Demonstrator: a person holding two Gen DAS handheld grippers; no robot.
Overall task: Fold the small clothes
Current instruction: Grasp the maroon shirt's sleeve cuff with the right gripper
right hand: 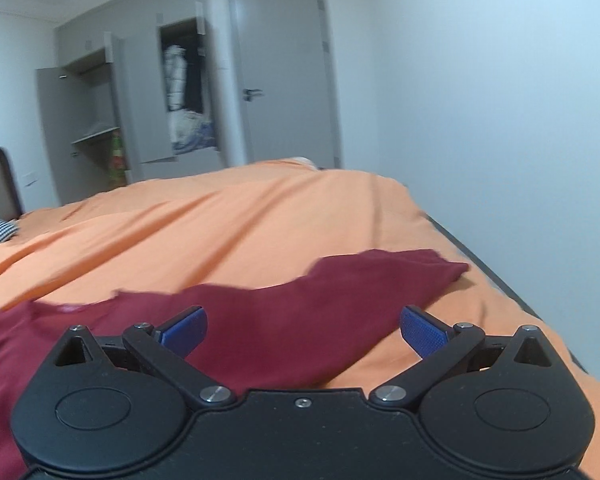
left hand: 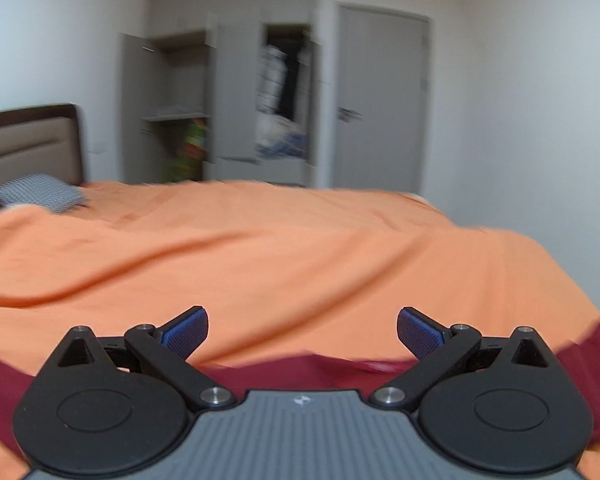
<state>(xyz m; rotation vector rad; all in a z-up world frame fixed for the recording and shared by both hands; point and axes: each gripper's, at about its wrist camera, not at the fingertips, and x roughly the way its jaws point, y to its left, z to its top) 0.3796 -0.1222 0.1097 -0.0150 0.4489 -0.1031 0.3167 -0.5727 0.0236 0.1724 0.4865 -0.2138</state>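
Observation:
A dark red garment (right hand: pixel 300 316) lies spread on the orange bedspread (right hand: pixel 228 224), one end reaching toward the bed's right edge. My right gripper (right hand: pixel 303 332) hovers just above it, open, its blue pads (right hand: pixel 422 334) wide apart with nothing between them. In the left wrist view the same red garment (left hand: pixel 340 374) shows as a low band under and behind my left gripper (left hand: pixel 302 334), which is also open and holds nothing. The orange bedspread (left hand: pixel 260 256) fills the view beyond it. The nearest part of the cloth is hidden under both gripper bodies.
A checked pillow (left hand: pixel 40 194) lies by the padded headboard (left hand: pixel 28 148) at the far left. Beyond the bed stand an open wardrobe (right hand: pixel 180 92) with clothes inside and a shut grey door (right hand: pixel 288 76). The bed's right edge (right hand: pixel 484 268) drops off near a white wall.

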